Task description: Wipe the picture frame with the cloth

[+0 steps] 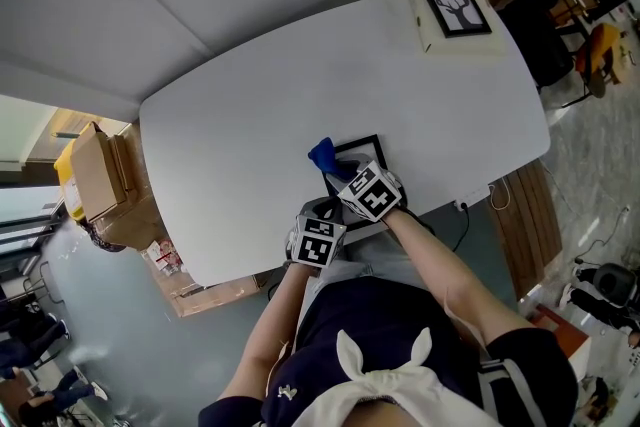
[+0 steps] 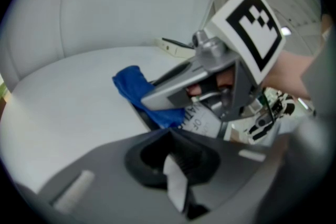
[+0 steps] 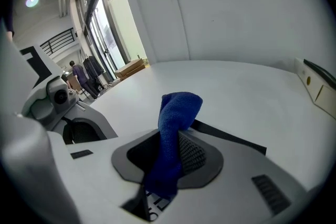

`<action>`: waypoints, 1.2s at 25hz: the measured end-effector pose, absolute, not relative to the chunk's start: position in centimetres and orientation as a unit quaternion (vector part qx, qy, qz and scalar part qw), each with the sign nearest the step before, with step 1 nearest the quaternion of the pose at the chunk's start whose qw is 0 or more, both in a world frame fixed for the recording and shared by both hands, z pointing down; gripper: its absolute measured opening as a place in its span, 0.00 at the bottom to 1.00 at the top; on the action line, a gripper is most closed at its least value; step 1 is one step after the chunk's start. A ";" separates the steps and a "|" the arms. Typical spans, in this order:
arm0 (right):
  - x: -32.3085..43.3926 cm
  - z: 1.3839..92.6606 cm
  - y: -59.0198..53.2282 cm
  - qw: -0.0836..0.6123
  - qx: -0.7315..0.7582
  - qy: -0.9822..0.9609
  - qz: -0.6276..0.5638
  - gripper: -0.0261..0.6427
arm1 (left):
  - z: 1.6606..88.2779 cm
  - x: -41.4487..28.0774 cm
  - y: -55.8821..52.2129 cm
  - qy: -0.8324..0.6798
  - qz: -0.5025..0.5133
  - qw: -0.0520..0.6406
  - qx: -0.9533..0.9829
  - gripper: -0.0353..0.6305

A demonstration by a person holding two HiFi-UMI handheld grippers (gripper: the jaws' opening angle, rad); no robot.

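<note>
A black picture frame (image 1: 358,153) lies flat near the front edge of the white table (image 1: 250,105); white print with lettering (image 2: 202,122) shows inside it. My right gripper (image 1: 342,171) is shut on a blue cloth (image 1: 322,155), which stands bunched above the jaws (image 3: 176,128) and rests on the frame's far left part. The frame's black edge (image 3: 231,137) runs just beyond that gripper (image 3: 168,165). My left gripper (image 1: 325,217) sits at the frame's near edge, its jaws closed on a white piece (image 2: 176,183) of it. The right gripper (image 2: 210,81) lies straight ahead of it.
A second picture, a deer print in a pale frame (image 1: 453,7), lies at the table's far right corner. Cardboard boxes (image 1: 100,175) stand on the floor to the left. A wooden unit (image 1: 528,225) and a cable (image 1: 466,215) are beside the table's right end.
</note>
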State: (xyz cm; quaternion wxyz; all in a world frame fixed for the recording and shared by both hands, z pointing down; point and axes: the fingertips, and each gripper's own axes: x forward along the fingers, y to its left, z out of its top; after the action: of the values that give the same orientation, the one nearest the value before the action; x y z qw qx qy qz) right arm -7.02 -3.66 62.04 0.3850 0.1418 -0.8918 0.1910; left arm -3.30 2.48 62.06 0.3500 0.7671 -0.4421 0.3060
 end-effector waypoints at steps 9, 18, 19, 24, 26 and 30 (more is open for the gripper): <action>-6.6 62.0 -2.0 0.398 0.124 -0.890 0.184 0.17 | 62.1 -3.2 2.4 -0.444 0.311 0.341 0.768 0.06; -6.3 61.9 -1.8 0.411 0.122 -0.891 0.151 0.17 | 62.2 -3.1 2.5 -0.445 0.314 0.342 0.766 0.06; -6.3 61.8 -1.9 0.411 0.127 -0.890 0.149 0.17 | 62.2 -3.2 2.5 -0.445 0.314 0.342 0.765 0.06; -5.9 61.8 -2.2 0.414 0.142 -0.887 0.145 0.17 | 62.1 -3.3 2.4 -0.449 0.315 0.340 0.765 0.06; -5.7 61.9 -2.3 0.416 0.144 -0.886 0.145 0.17 | 62.0 -3.2 2.4 -0.449 0.314 0.338 0.765 0.06; -5.4 62.0 -2.5 0.417 0.149 -0.886 0.140 0.17 | 62.2 -3.2 2.4 -0.454 0.312 0.339 0.763 0.06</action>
State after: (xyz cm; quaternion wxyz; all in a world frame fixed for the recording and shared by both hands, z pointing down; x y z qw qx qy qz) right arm -5.36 -2.54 62.03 0.4172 0.1491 -0.8855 0.1396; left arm -3.24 2.38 62.17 0.3390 0.7630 -0.4536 0.3118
